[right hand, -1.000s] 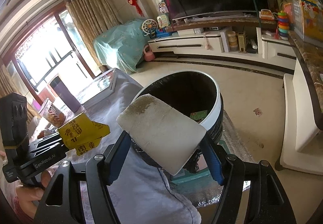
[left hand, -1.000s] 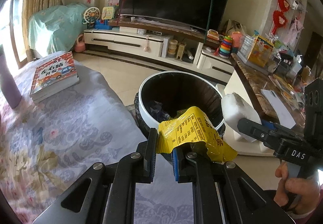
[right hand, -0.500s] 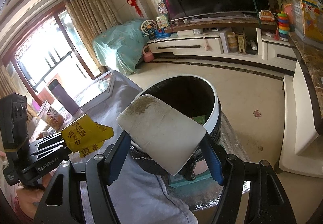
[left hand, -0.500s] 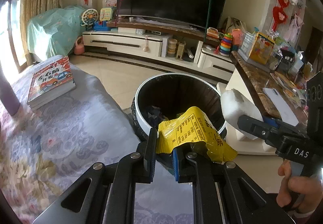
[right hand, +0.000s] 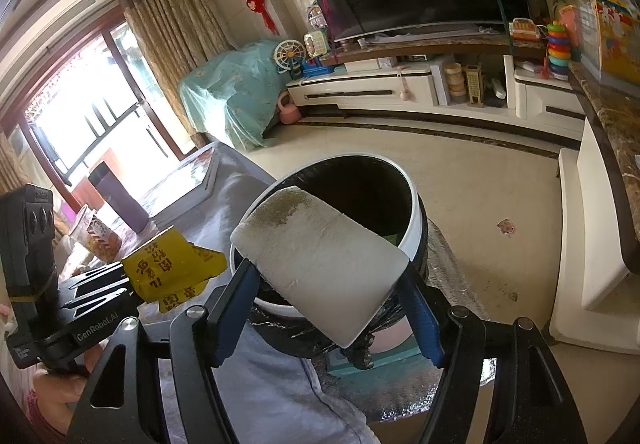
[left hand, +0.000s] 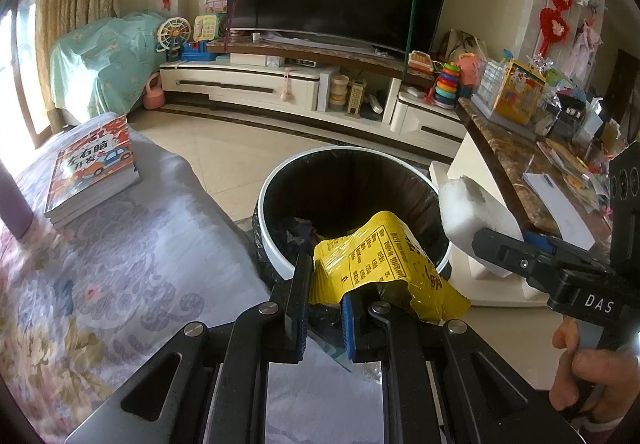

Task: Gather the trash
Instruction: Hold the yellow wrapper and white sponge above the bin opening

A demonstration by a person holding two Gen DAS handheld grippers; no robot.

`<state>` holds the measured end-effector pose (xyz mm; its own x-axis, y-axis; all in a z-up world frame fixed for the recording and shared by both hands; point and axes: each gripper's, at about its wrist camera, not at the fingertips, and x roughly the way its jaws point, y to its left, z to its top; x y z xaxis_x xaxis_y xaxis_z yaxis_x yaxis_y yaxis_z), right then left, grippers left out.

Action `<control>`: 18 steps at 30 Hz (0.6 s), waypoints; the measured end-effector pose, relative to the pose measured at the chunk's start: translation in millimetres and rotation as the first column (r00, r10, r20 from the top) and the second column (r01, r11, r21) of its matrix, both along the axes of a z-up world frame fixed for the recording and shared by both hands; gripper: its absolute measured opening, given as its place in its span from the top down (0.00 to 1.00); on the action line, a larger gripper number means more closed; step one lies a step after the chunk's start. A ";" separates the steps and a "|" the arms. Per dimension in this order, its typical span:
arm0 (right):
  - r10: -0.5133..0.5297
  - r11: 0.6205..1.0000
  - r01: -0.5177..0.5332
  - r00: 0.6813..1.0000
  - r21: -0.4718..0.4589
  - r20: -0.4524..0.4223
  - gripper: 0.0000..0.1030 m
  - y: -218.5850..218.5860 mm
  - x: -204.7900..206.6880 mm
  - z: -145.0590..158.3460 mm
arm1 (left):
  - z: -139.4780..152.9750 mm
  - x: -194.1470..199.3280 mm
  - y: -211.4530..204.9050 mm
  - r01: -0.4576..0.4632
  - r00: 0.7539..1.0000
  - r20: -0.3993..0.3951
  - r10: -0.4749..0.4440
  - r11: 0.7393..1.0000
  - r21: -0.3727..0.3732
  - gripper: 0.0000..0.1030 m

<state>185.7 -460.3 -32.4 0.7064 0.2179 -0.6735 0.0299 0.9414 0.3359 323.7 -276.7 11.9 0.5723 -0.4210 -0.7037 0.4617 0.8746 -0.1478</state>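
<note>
Two grippers are converging on one round white-rimmed waste bin with a dark liner (left hand: 400, 171), each carrying a piece of rubbish. Reading left to right: the left gripper (left hand: 324, 308) is pinching a crumpled yellow foil snack wrapper with black print (left hand: 376, 256), its jaws pressed nearly together on the wrapper's lower edge. The wrapper's free end is rising forward and to the right, over the bin's near rim, while the gripper body is hanging above the pale floral tablecloth (left hand: 120, 264) just short of that rim. Next, the bin is sitting on the floor directly ahead of both sets of fingers, between the cloth-covered table and the cream side cabinet (right hand: 588, 244). Furthest right, the right gripper (right hand: 328, 308) is clamping a white foam block with a soiled, speckled upper end (right hand: 320, 252); its jaws are standing wide, pads pressing the block's two sides. The block's long axis is running forward and tilting up, its far end overhanging the bin mouth. Judging by position, both loads need only a short forward carry before release, the foam block appearing nearer the opening's centre.
</note>
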 end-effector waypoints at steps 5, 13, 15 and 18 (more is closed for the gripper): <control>0.000 1.000 0.000 1.000 -0.001 -0.001 0.31 -0.4 0.2 -0.7 | -2.2 5.1 -4.7 -0.001 1.000 -0.002 0.001 1.000 0.007 0.88; 0.002 1.000 -0.002 1.000 -0.005 0.000 0.31 -2.7 3.3 -0.6 | -3.6 9.9 -8.8 0.001 1.000 -0.003 -0.001 1.000 0.010 0.88; 0.005 1.000 -0.005 1.000 -0.008 0.000 0.31 -3.3 5.8 -0.1 | -4.2 11.5 -10.0 0.002 1.000 -0.004 -0.002 1.000 0.011 0.88; 0.008 1.000 -0.008 1.000 -0.013 0.002 0.31 -4.3 9.2 0.8 | -6.1 16.9 -13.5 0.003 1.000 -0.006 -0.003 1.000 0.014 0.88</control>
<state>194.9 -464.6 -31.5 0.7059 0.2148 -0.6750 0.0216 0.9460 0.3236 340.6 -290.2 5.8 0.5671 -0.4127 -0.7128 0.4634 0.8753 -0.1381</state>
